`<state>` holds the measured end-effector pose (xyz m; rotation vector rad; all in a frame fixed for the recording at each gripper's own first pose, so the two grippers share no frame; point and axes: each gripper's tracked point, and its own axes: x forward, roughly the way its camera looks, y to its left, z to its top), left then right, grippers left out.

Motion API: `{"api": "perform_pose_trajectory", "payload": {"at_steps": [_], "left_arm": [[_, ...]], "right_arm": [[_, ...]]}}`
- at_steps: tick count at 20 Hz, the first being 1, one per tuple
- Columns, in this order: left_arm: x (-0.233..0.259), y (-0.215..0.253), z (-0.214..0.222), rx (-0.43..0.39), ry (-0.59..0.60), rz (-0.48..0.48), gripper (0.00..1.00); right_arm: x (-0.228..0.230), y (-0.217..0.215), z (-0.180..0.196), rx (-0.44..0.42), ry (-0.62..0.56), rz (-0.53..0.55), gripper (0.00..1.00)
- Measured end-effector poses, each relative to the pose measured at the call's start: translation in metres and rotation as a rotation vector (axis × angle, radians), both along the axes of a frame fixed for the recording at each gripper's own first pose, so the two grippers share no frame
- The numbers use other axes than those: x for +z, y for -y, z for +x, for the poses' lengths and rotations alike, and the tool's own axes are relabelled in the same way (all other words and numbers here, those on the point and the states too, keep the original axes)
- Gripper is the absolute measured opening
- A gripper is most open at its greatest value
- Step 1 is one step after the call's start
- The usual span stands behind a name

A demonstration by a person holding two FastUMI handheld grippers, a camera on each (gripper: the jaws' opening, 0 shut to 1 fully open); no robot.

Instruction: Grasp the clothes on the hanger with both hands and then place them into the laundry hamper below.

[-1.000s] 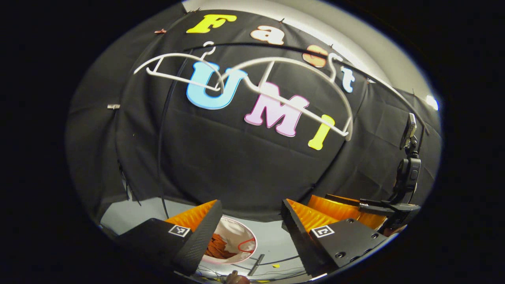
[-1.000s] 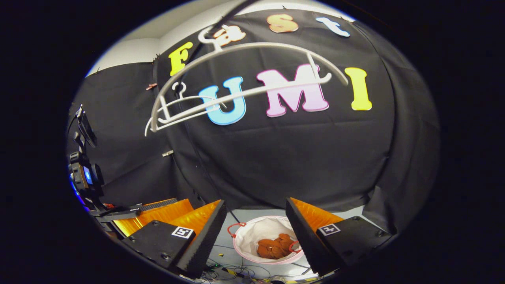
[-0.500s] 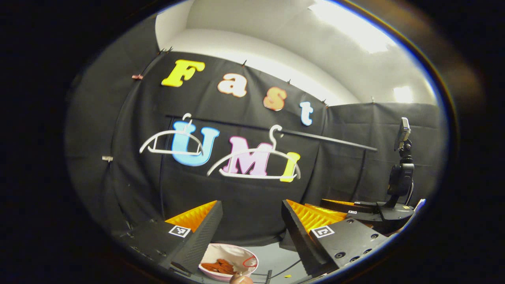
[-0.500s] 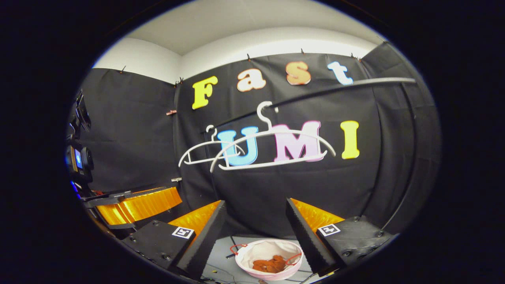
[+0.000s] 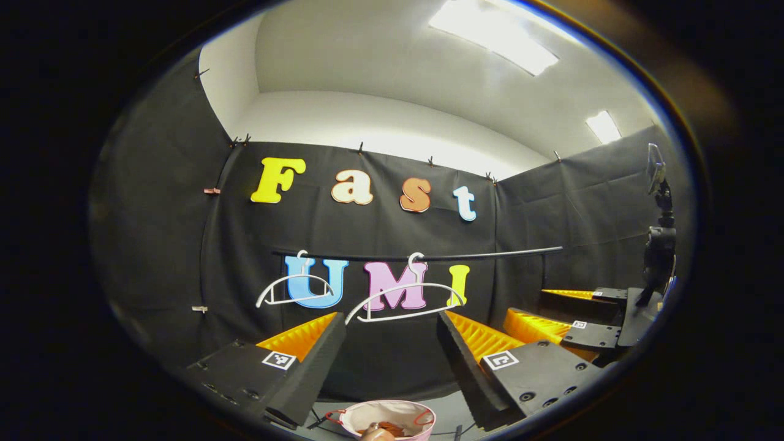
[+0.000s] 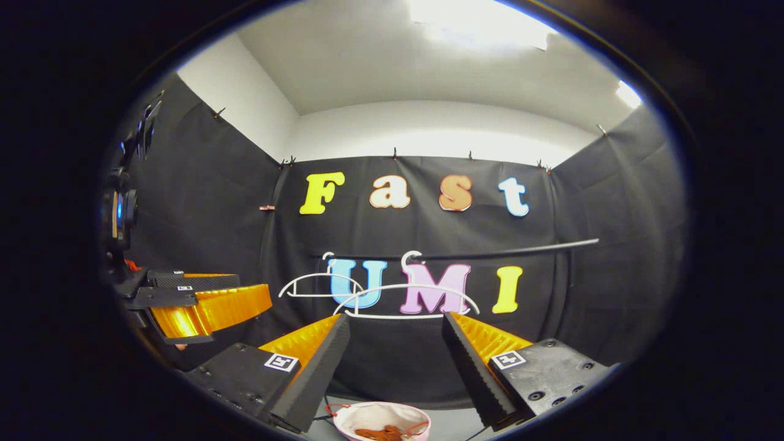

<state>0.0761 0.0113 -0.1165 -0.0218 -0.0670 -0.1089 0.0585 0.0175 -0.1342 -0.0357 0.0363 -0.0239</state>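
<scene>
With both hangers [image 5: 401, 300] seen bare at frame centre, the clothes [image 6: 381, 433] are found in the hamper [image 6: 404, 416] at the bottom edge, below and ahead of the spread, empty left hand-held gripper [image 5: 391, 343] and right hand-held gripper [image 6: 395, 346].

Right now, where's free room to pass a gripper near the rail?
Free: the rail stretch right of the two bare hangers; also the gap under them, above the hamper. Crowded: the rail's left part, where the hangers overlap. Left gripper and right gripper are open, empty.
</scene>
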Motion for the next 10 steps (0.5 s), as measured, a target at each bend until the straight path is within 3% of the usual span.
{"api": "perform_pose_trajectory", "payload": {"at_steps": [2,4,10], "left_arm": [[0.006,0.003,-0.006,-0.002,0.004,0.007,0.95],[0.017,0.008,-0.012,0.002,0.031,0.014,0.95],[0.029,0.027,-0.015,0.009,0.046,-0.001,0.98]], "right_arm": [[0.009,0.0,-0.008,-0.014,0.006,0.028,0.95],[0.024,0.01,-0.017,-0.037,0.028,0.035,0.99],[0.053,0.036,-0.017,-0.055,0.067,0.057,0.97]]}}
